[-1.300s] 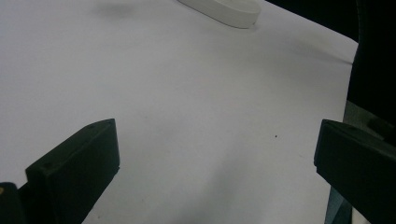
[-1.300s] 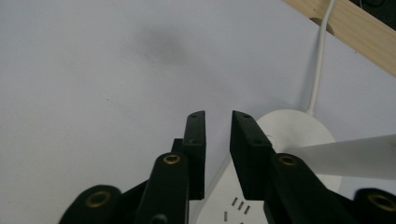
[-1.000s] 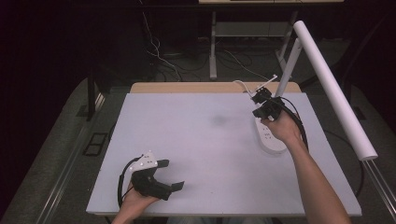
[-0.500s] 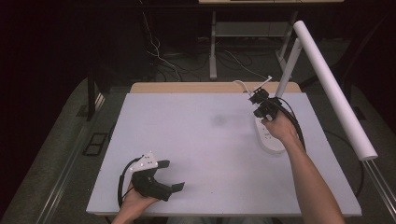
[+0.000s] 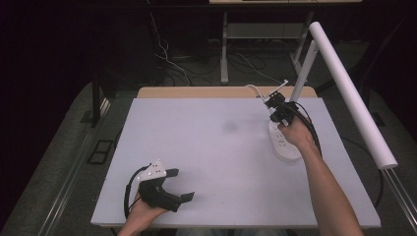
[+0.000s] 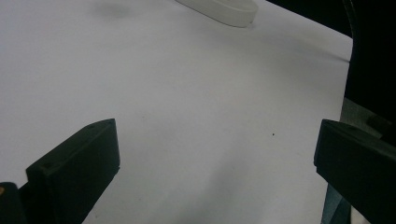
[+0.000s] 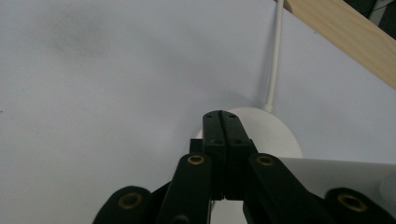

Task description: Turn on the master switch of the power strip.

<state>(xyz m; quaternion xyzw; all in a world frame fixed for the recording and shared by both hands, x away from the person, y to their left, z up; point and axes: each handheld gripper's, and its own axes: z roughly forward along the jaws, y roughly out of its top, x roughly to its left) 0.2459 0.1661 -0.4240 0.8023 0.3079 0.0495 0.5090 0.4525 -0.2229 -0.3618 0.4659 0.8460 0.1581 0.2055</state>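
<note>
right gripper (image 5: pixel 273 103) at two o'clock, jaws pressed together over far end of white power strip (image 5: pixel 284 144); left gripper (image 5: pixel 181 186) at seven o'clock, jaws spread above bare white table (image 5: pixel 221 147).

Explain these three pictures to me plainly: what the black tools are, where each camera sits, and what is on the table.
A person holds a hand-operated gripper in each hand; there is no robot. The high view looks down on a white table. The left gripper rests near the front edge, jaws wide open, holding nothing. The right gripper is at the far end of a white power strip, whose cord runs off the table's back. The other two pictures come from cameras riding on each gripper: the left gripper view shows spread jaws over bare table, the right gripper view shows jaws pressed together above the strip's rounded end.
</note>
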